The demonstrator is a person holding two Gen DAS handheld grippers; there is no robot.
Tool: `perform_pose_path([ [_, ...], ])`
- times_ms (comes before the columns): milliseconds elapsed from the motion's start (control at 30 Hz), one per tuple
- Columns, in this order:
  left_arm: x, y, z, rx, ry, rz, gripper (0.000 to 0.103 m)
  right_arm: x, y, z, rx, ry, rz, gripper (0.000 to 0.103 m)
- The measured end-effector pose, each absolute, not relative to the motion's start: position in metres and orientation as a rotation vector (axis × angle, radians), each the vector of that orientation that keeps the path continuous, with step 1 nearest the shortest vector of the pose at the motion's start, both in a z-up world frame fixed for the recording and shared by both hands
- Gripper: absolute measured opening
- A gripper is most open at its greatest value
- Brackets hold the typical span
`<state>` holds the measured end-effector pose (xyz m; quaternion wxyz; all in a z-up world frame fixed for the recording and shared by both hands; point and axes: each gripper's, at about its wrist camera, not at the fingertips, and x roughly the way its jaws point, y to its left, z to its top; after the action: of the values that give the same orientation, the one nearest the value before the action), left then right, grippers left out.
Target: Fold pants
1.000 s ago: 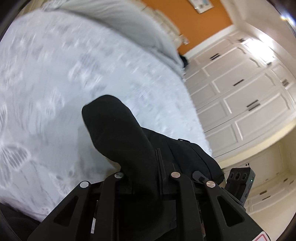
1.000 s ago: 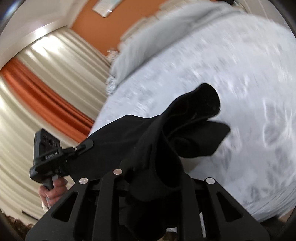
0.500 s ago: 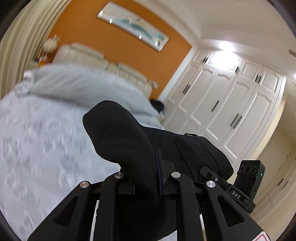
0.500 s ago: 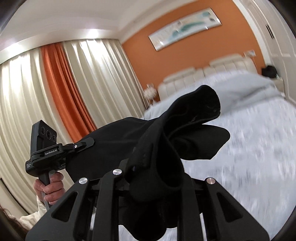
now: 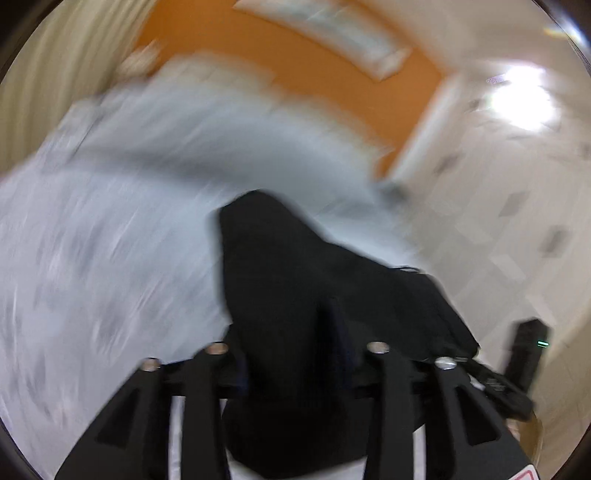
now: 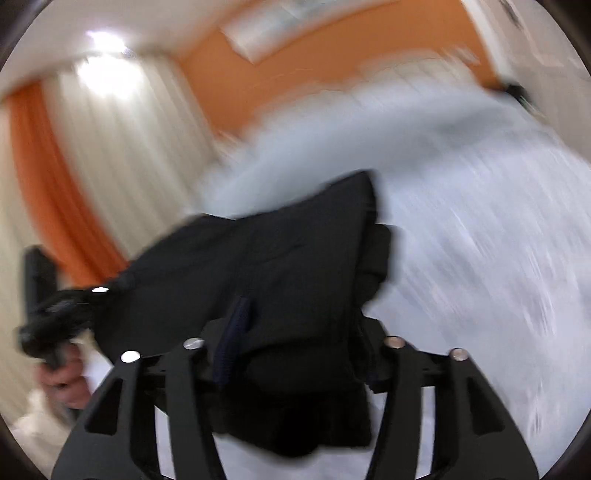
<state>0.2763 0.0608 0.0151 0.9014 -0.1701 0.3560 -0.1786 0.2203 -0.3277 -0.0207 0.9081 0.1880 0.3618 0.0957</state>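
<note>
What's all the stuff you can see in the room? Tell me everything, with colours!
pants: one, black, bunched between both claws above the bed
bed: one, pale grey-white patterned cover, below and behind the pants
wall: one, orange, behind the bed
picture: one, pale, too blurred to make out, on the orange wall
curtains: cream with an orange strip, left in the right wrist view
cupboard doors: white, several, count blurred, right in the left wrist view
left claw: one, black, jaws have just been opening, pants between them
right claw: one, black, jaws have just been opening, pants between them
hand: one, holding the left claw's handle
</note>
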Motion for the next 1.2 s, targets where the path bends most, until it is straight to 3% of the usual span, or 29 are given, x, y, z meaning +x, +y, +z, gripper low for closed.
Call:
perform_pose_path([
  [67, 0.293, 0.076, -0.046, -0.353, 0.874, -0.242, 0.037, 0.211, -0.348, -0.062, 0.417, 0.797, 0.127, 0.048],
  [133, 0.290, 0.102, -0.079, -0.431, 0.917, -0.194, 0.037, 0.196, -0.355, -0.062, 0.402, 0.760, 0.135, 0.044],
  [233, 0.283, 0.106, -0.056, -0.419, 0.835, -0.217, 0.037, 0.197, -0.340, -0.032, 0.352, 0.717, 0.176, 0.038],
  [333, 0.282, 0.079, -0.015, -0.396, 0.768, -0.305, 0.050, 0.210, -0.308, -0.002, 0.337, 0.668, 0.247, 0.037],
  [400, 0.284, 0.057, -0.006, -0.370, 0.758, -0.350, 0.068, 0.220, -0.292, -0.003, 0.311, 0.684, 0.252, 0.036],
  [467, 0.289, 0.033, -0.020, -0.292, 0.793, -0.329, 0.071, 0.241, -0.277, -0.045, 0.215, 0.815, 0.158, 0.036],
  [533, 0.306, 0.012, -0.071, -0.155, 0.925, -0.230, 0.071, 0.246, -0.276, -0.087, 0.170, 0.897, 0.090, 0.035],
  [600, 0.303, 0.008, -0.105, -0.045, 0.948, -0.154, 0.069, 0.227, -0.273, -0.069, 0.132, 0.852, 0.043, 0.036],
  [667, 0.281, 0.008, -0.089, -0.013, 0.877, -0.111, 0.067, 0.206, -0.270, -0.036, 0.146, 0.829, 0.044, 0.039],
  [733, 0.257, 0.013, -0.057, -0.090, 0.884, -0.162, 0.067, 0.174, -0.273, 0.002, 0.191, 0.752, 0.061, 0.052],
  [800, 0.225, 0.018, -0.024, -0.130, 0.825, -0.193, 0.070, 0.144, -0.274, 0.031, 0.203, 0.681, 0.026, 0.071],
  [833, 0.205, 0.018, -0.004, -0.110, 0.800, -0.188, 0.070, 0.124, -0.273, 0.047, 0.196, 0.653, 0.007, 0.073],
  [967, 0.137, 0.027, 0.038, -0.067, 0.763, -0.180, 0.087, 0.056, -0.268, 0.066, 0.160, 0.566, -0.054, 0.090],
  [1200, 0.062, 0.058, -0.004, -0.127, 0.784, -0.098, 0.088, -0.005, -0.268, 0.026, 0.214, 0.689, -0.062, 0.092],
])
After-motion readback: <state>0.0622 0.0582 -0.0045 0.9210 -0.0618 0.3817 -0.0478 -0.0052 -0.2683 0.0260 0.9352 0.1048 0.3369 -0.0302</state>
